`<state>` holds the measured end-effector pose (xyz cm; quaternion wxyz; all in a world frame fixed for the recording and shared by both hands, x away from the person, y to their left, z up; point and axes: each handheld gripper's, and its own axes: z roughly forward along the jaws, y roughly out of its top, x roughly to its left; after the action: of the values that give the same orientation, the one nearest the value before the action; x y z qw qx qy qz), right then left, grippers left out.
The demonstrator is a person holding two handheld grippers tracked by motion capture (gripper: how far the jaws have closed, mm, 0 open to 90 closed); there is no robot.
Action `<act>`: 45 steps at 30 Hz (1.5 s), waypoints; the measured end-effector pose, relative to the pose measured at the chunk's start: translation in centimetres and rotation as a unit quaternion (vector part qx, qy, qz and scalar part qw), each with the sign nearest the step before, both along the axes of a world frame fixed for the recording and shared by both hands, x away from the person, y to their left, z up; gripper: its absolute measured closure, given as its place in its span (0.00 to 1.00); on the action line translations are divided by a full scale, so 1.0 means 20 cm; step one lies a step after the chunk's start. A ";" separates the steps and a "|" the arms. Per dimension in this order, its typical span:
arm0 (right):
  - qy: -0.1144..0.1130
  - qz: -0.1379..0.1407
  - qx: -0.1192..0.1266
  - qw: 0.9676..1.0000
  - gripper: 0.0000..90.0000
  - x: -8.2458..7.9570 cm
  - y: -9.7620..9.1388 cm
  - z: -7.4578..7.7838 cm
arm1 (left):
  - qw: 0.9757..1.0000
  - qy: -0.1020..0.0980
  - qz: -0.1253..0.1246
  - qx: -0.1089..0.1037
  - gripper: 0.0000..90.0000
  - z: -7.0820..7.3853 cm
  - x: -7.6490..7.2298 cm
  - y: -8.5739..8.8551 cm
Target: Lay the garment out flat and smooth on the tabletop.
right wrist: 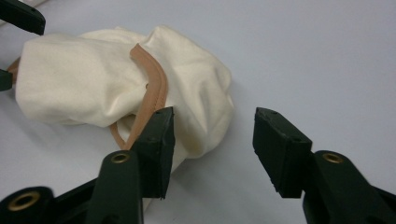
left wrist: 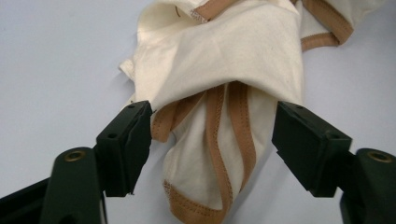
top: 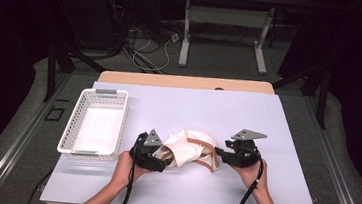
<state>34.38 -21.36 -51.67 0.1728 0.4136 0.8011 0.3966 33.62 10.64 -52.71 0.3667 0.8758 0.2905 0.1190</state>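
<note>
Pictured near the front middle of the table (top: 271, 191): cream cloth (top: 190, 150) with tan trim, crumpled in a heap and flanked by both grippers. Left gripper (top: 163, 161) held at the heap's left end, jaws spread fairly wide around a drooping fold, one jaw just at the trim, the other clear of it, with no squeeze on the fabric. Right gripper (top: 219, 153) held at the other end, jaws likewise parted, one jaw right beside the cloth, nothing pinched between. White basket (top: 80, 122) stood off to the left of the heap, with nothing seen inside. Judged to be at an early or between-grips stage: nothing smoothed, nothing folded flat, nothing put in the basket. Left to do, by the look of it: take hold of an edge at each side, spread the heap out, then fold it or carry it to the basket. Could not be told which.
</note>
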 end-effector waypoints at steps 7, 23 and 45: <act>-0.017 0.012 0.015 1.000 0.43 -0.03 0.01 0.05 | 1.000 -0.019 -0.016 -0.007 0.20 0.01 -0.02 -0.03; -0.017 0.033 -0.035 0.999 0.91 -0.01 0.11 -0.04 | 0.999 -0.038 -0.023 0.016 0.74 -0.08 -0.05 -0.15; -0.016 -0.058 -0.020 0.998 0.94 0.03 -0.03 -0.05 | 0.998 -0.034 0.030 -0.038 0.94 0.02 0.03 0.06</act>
<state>34.99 -22.05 -52.57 0.2166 0.4495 0.7805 0.3767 34.20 11.76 -52.24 0.4061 0.8474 0.3082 0.1484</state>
